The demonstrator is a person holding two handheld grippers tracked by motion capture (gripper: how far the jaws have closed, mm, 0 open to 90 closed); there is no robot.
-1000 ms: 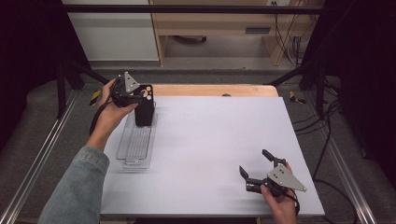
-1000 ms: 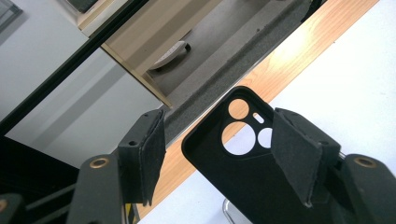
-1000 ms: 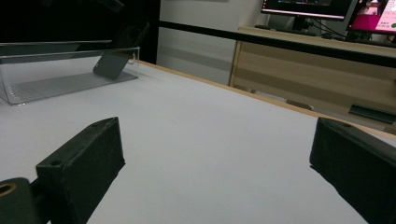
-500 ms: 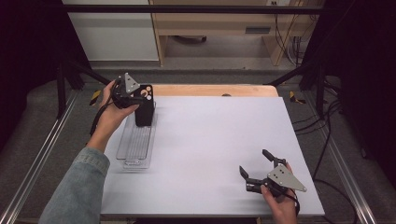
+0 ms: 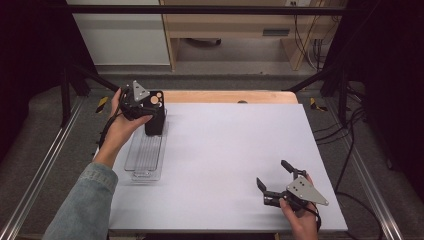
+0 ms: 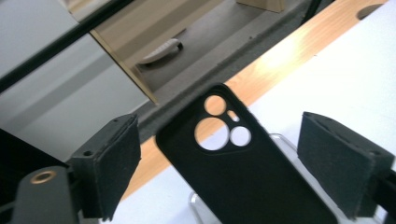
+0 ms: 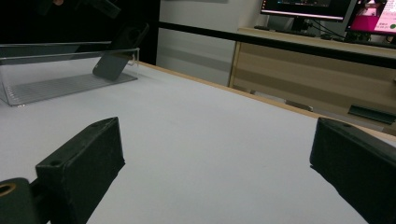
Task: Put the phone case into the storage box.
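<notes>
The black soft phone case with round camera cut-outs (image 6: pixel 233 168) stands tilted at the far end of the clear plastic tray (image 5: pixel 142 162), its lower edge inside the tray and its upper end leaning on the far wall, as the right tool's camera also shows (image 7: pixel 119 51). The left tool (image 5: pixel 150 107) sits right at the case, and in its own view the two black pads stand either side of it with a visible gap on each flank, not pressing; the jaws have just been opening, so the case is released though still between them. The case's long axis runs up and away from the tool, roughly along the jaws' own line, with the cut-outs at the far, upper end. The left hand (image 5: pixel 120 127) is far the nearer one; the right tool (image 5: pixel 277 177) rests well apart at the near right corner of the white bench (image 5: pixel 240 150), jaws spread wide and empty. Judging from this, any next move, whether withdrawing or re-gripping, belongs to the left side, and a clean retreat must follow the case's long axis to avoid tipping it.
</notes>
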